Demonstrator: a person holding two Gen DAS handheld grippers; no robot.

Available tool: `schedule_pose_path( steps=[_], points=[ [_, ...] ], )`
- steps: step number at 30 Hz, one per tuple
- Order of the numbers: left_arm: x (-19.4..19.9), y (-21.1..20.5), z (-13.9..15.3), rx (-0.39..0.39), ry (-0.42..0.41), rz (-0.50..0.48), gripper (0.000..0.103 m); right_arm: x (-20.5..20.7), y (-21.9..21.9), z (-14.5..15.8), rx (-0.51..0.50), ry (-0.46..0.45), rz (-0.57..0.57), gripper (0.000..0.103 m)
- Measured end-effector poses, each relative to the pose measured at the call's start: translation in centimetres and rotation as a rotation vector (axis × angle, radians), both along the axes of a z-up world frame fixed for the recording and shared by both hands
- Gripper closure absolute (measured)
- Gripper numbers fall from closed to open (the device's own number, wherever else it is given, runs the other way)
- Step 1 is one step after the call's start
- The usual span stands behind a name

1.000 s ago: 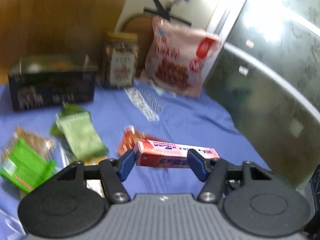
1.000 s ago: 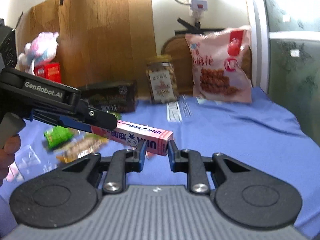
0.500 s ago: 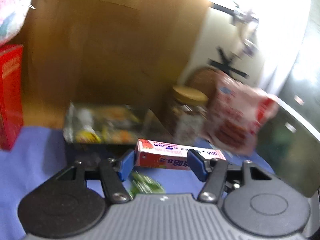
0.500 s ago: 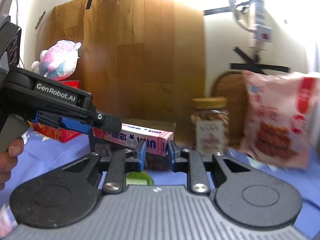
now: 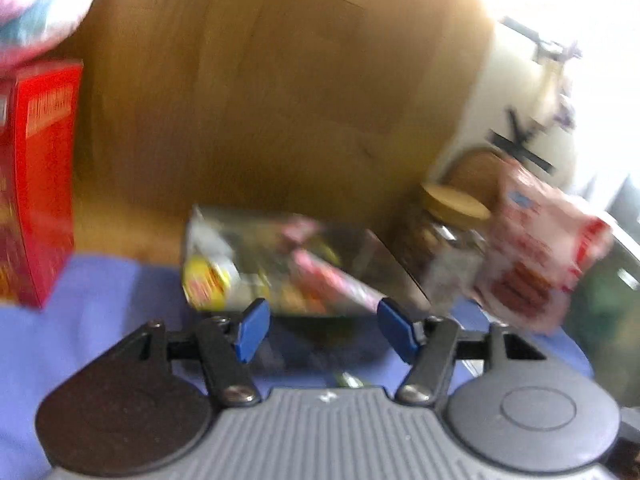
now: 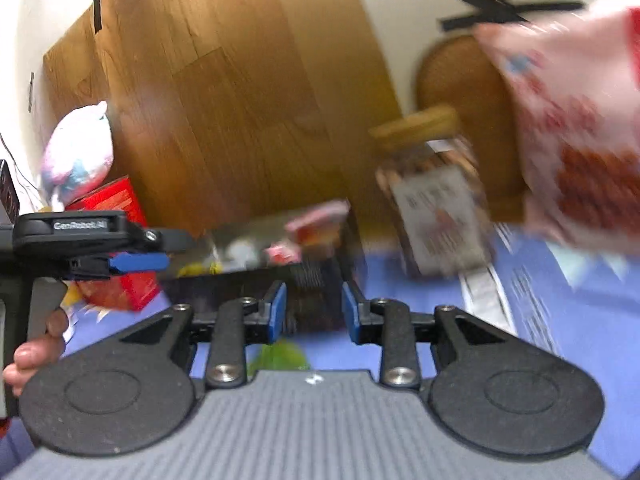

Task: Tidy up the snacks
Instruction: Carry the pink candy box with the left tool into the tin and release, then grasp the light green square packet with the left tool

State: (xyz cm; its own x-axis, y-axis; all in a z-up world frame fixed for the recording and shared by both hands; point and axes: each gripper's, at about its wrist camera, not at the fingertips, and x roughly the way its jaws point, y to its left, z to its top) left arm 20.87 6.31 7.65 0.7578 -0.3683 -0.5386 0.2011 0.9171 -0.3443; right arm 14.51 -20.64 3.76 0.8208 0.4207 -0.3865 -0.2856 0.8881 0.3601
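Observation:
A long pink candy box (image 5: 332, 280) lies blurred and slanted inside the dark open snack box (image 5: 192, 240), just beyond my left gripper (image 5: 324, 328). That gripper's jaws are opening and nothing is between its blue pads. My right gripper (image 6: 313, 312) faces the dark box's front wall (image 6: 224, 288); its jaws are opening too, with nothing between them. In the right wrist view my left gripper (image 6: 176, 249) reaches in from the left over the box, held by a hand (image 6: 32, 356). Pink packets (image 6: 316, 220) show inside the box.
A red carton (image 5: 40, 184) with a plush toy (image 5: 32, 12) on it stands left of the dark box. A lidded jar (image 5: 448, 232) and a big pink snack bag (image 5: 540, 248) stand to its right. A green packet (image 6: 280, 354) lies on the blue cloth (image 5: 100, 300). A wooden board (image 5: 280, 100) backs everything.
Both grippers carried the pink candy box to the dark box. Now it has left both pairs of pads and lies inside the box, and both jaws stand wider.

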Motion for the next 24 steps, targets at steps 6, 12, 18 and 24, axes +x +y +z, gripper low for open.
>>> schedule_pose_path(
  steps=[6,12,18,24],
  points=[
    [-3.8,-2.0,-1.8,0.002,0.038,-0.129,0.040,-8.9,0.7,-1.4,-0.014,0.006,-0.034,0.068],
    [-6.0,-3.1,-3.3,-0.008,0.110,-0.173,0.040,-14.8,0.4,-2.7,-0.051,0.016,-0.127,0.068],
    [-7.3,-3.5,-3.3,-0.031,0.118,-0.163,0.038,-15.7,-1.1,-2.5,-0.031,0.019,-0.150,0.067],
    [-7.8,-3.7,-3.2,-0.024,0.134,-0.148,0.038,-15.9,-0.9,-2.5,-0.013,0.001,-0.120,0.067]
  ],
)
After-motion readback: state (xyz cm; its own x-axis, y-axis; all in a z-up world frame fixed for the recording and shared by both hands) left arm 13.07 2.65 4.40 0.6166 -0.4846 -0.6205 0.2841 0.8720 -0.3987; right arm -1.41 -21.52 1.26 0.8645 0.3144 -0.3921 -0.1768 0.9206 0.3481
